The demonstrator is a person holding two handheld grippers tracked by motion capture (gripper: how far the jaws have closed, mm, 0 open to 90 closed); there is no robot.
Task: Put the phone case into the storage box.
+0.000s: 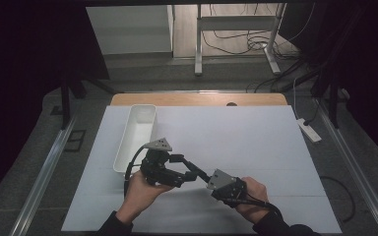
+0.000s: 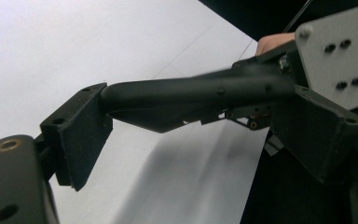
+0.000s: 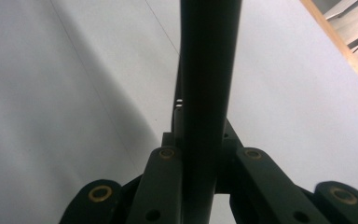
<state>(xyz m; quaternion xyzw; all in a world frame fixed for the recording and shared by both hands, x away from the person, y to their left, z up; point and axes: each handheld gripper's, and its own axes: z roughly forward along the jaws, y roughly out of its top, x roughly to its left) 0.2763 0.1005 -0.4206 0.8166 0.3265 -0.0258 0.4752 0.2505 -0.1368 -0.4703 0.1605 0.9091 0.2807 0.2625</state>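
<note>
A straight black rod (image 1: 191, 166) spans the gap between the two grippers over the white table sheet (image 1: 246, 142). My right gripper (image 1: 200, 174), held in the right hand, is shut on the rod. In the right gripper view the rod (image 3: 209, 70) runs straight up from between the closed jaws of my right gripper (image 3: 200, 144). My left gripper (image 1: 179, 170) stands with its jaws wide apart. In the left gripper view the rod's end (image 2: 121, 93) touches the top corner of one pad (image 2: 77, 135), while the other pad (image 2: 317, 135) stands well away from it.
A long white tray (image 1: 128, 142) lies on the sheet just beyond the left hand. The table's wooden far edge (image 1: 197, 100) shows behind the sheet. On the floor beyond are a metal stand (image 1: 236, 22) and cables, with a power strip (image 1: 309, 130) at the right.
</note>
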